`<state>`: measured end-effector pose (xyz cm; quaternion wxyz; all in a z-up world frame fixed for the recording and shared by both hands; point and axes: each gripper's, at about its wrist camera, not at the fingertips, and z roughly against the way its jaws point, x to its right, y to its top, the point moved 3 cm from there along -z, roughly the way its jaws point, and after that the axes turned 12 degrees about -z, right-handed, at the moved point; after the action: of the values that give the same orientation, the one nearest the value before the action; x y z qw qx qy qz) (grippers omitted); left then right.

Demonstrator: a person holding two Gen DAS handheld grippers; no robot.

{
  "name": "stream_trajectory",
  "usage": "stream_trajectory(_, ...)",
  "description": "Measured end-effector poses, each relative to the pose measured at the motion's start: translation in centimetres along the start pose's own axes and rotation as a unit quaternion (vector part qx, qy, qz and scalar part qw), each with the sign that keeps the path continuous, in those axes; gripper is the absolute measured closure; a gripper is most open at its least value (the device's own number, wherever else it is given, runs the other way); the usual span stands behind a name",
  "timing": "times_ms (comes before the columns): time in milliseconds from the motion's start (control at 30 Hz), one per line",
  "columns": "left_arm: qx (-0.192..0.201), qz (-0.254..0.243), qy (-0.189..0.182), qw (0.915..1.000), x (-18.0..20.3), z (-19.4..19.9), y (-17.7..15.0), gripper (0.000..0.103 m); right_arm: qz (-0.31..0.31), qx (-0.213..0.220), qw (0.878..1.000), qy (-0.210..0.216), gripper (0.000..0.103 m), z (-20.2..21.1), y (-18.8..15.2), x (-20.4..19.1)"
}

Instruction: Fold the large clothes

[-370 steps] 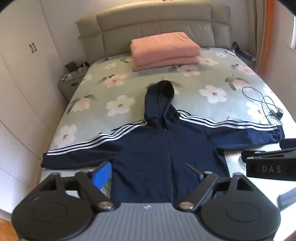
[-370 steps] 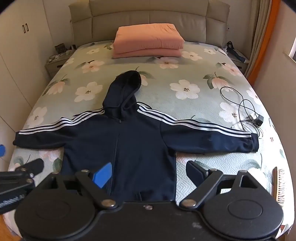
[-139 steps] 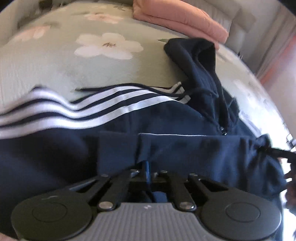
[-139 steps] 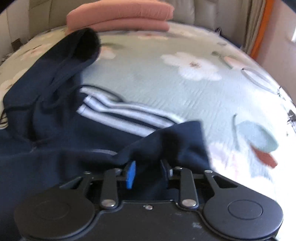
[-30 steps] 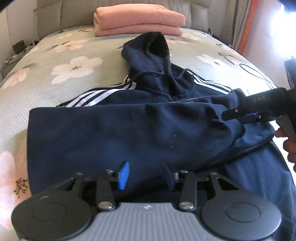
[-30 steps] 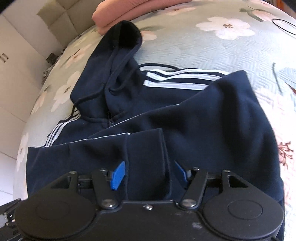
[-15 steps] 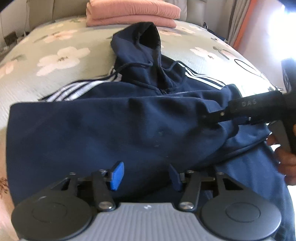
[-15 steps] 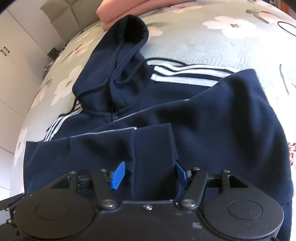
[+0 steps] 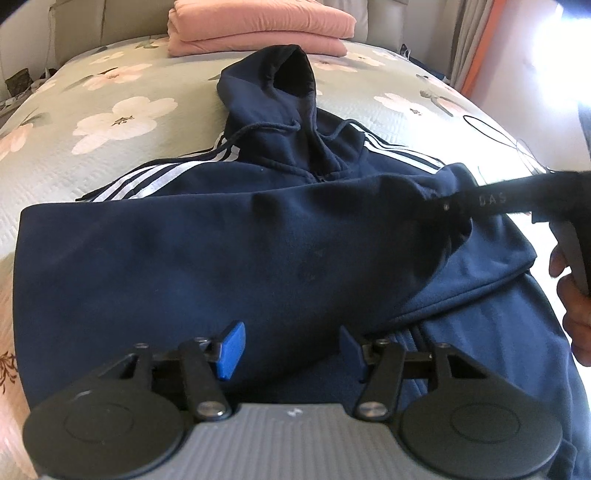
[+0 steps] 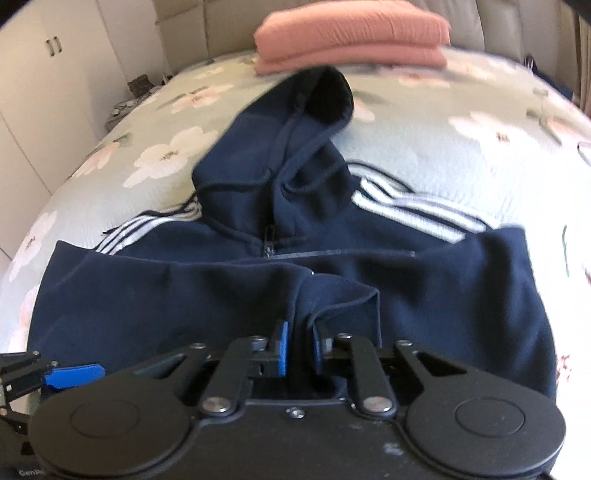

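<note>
A navy hoodie (image 9: 258,240) with white shoulder stripes lies front-up on the bed, its hood (image 9: 280,92) pointing to the headboard. One sleeve is folded across the chest. My right gripper (image 10: 299,347) is closing its jaws on that sleeve's cuff (image 10: 343,299), and cloth is pinched between the blue pads. In the left wrist view the right gripper (image 9: 454,206) reaches in from the right, held by a hand (image 9: 576,306). My left gripper (image 9: 291,349) stands open just over the folded sleeve near the hem, its pads apart.
A folded pink blanket (image 9: 258,26) lies by the headboard. The floral bed cover (image 9: 110,110) surrounds the hoodie. A black cable (image 9: 491,129) lies at the bed's right side. White wardrobes (image 10: 37,74) and a nightstand (image 10: 136,85) stand to the left.
The right gripper's jaws went from wide apart to pinched on the sleeve cuff, and it rolled and rose slightly. The left gripper stayed open and hardly moved.
</note>
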<state>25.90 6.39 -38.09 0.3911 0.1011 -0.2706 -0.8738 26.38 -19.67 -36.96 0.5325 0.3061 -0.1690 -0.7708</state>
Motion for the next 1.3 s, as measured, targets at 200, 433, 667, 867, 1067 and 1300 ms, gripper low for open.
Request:
stream_trajectory(200,0.013,-0.020,-0.013,0.9996,0.8,0.9,0.9,0.045,0.008,0.070,0.997,-0.023,0.088,3.8,2.6,0.6)
stream_trajectory(433,0.028,-0.027,-0.005,0.9992,1.4,0.9,1.5,0.044,-0.001,0.117,0.986,-0.116,0.088,6.8,4.6,6.5)
stream_trajectory(667,0.016,0.036,0.010,0.9992,-2.5,-0.1,0.9,0.047,-0.002,-0.019,0.989,-0.145,0.053,-1.2,1.0,11.2)
stream_trajectory(867,0.050,0.065,0.004,0.9966,-5.0,1.4,1.9,0.045,-0.004,0.091,0.982,-0.163,0.038,5.0,2.3,9.9)
stream_trajectory(1067,0.052,0.160,-0.055,0.9842,-6.7,-1.1,1.0,0.045,0.054,0.042,0.989,-0.131,0.074,-0.2,1.4,6.2)
stream_trajectory(1300,0.039,0.121,-0.019,0.9917,-8.4,-1.5,-2.6,0.092,0.001,0.000,0.991,-0.135,0.103,-2.3,0.7,12.1)
